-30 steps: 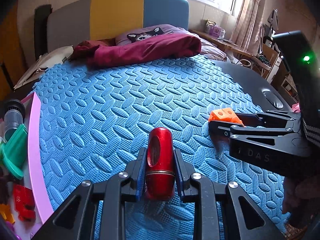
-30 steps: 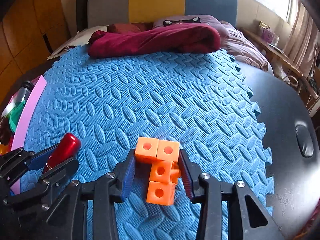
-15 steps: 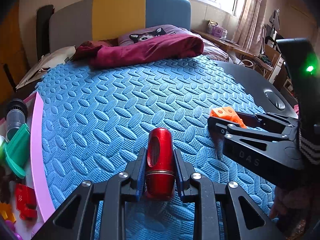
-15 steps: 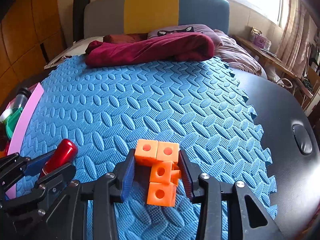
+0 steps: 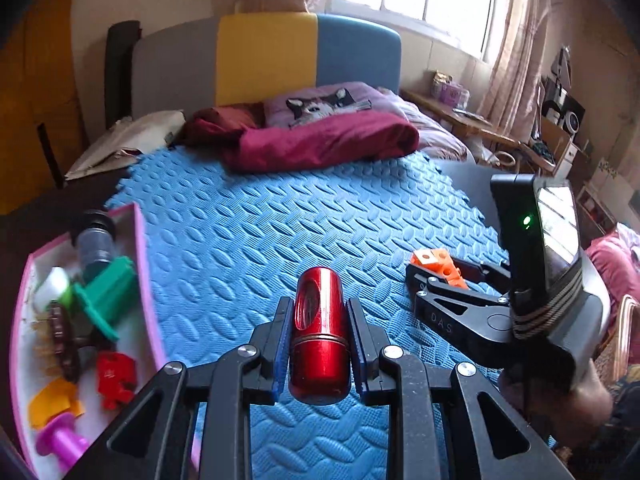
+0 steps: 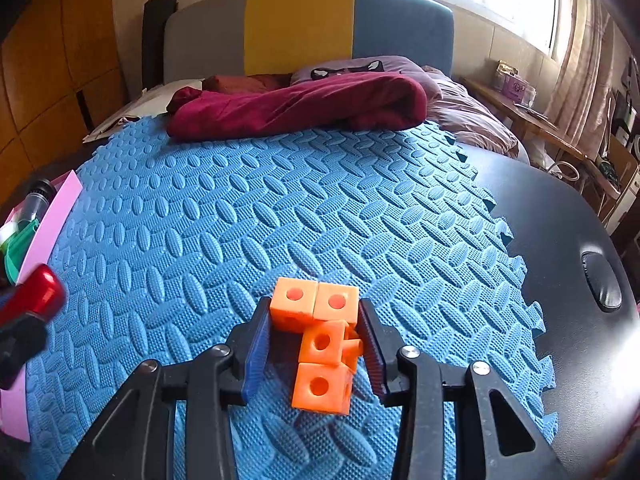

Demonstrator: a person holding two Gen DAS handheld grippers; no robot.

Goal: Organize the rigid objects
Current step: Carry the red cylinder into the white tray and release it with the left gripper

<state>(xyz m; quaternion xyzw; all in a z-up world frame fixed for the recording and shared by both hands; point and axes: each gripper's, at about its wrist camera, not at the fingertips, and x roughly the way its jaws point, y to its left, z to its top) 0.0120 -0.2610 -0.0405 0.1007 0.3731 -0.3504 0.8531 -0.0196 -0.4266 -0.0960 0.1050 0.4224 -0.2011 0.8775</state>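
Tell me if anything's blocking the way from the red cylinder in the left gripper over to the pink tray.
Nothing visible does. The red cylinder sits clamped in the left gripper, and only bare blue foam mat lies between it and the pink tray.

blue mat [image 6: 320, 208] lies open ahead; pink tray [image 5: 140, 264] borders left.
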